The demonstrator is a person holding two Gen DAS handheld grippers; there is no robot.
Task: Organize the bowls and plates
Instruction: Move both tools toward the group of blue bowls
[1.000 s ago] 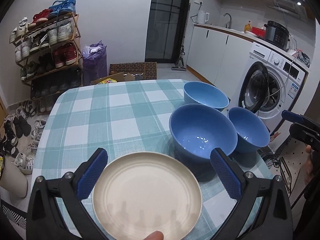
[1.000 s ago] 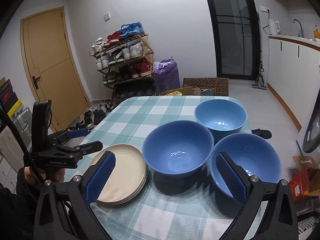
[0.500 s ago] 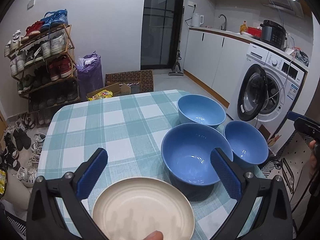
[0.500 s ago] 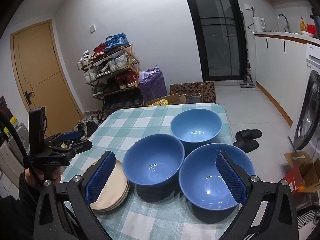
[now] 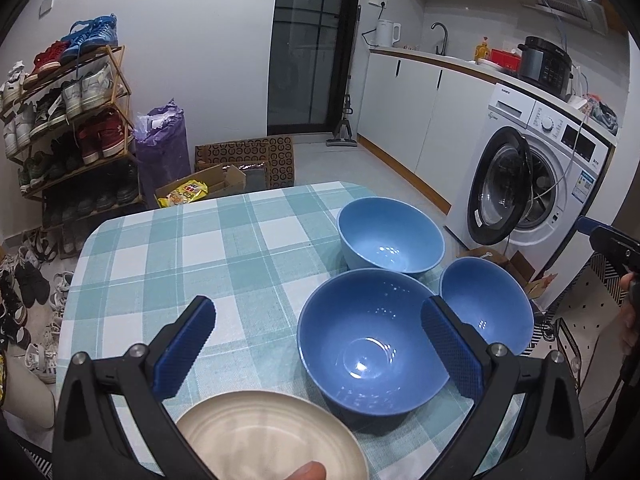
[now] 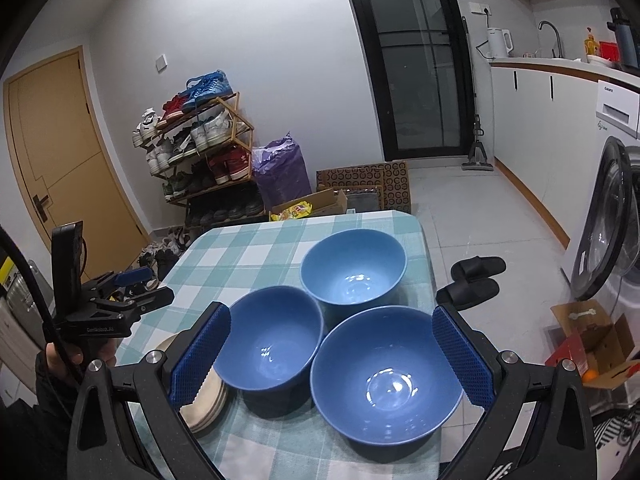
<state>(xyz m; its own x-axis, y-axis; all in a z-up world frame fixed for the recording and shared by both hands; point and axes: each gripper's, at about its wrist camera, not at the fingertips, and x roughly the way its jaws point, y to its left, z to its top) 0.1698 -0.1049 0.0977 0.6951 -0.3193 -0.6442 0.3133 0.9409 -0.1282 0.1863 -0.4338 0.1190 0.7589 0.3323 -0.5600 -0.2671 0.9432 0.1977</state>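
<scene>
A lived-in home is showing here, kitchen and entry sharing one room: a washing machine (image 5: 536, 184) is sitting under a worktop carrying a kettle (image 5: 387, 33) and rice cooker (image 5: 545, 66), while a shoe rack (image 6: 200, 152) is standing beside a wooden door (image 6: 52, 160).

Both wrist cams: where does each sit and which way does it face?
Left wrist: on the left tool, open, looking across the checked table toward the kitchen; cream plates nearest, washing machine to the right; a fingertip shows at the bottom edge.
Right wrist: on the right tool, open, facing the shoe rack and the wooden door; the hand holding the left tool shows at left.
Shared: three blue bowls, plates, table, shoe rack.
</scene>
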